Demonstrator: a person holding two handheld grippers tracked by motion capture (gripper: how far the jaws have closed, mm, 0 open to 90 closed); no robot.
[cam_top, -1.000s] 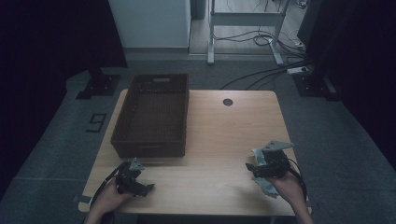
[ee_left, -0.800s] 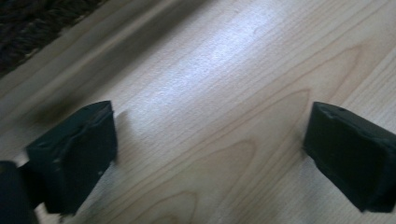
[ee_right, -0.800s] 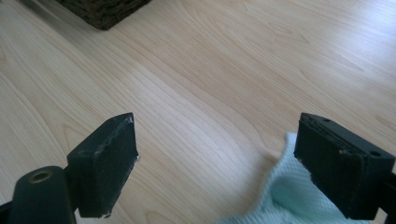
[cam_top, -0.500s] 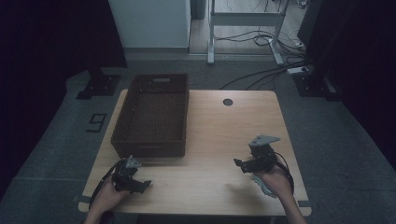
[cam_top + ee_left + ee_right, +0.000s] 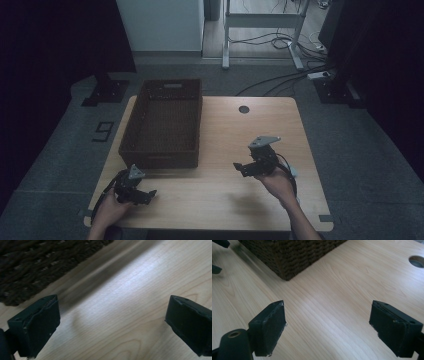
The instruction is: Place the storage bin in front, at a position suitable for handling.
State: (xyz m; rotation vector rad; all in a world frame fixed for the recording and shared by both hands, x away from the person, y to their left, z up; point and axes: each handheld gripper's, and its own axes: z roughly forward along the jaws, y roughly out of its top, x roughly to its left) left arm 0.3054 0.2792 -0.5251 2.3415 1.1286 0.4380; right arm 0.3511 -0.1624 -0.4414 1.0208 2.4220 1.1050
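My left gripper and right gripper both hold their jaws apart and empty over the pale wooden desk, where the dark brown woven rectangular basket at far left appears light, stiff-walled, best taken by its rim.

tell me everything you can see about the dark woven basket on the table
The basket is a rectangular, open-topped bin of dark brown woven material, like wicker. It has a handle slot in its far end wall, and nothing shows inside it. It stands upright on the left half of the light wood table, its long side running away from the person. Its coarse weave shows up close in both gripper views. Neither gripper touches it.
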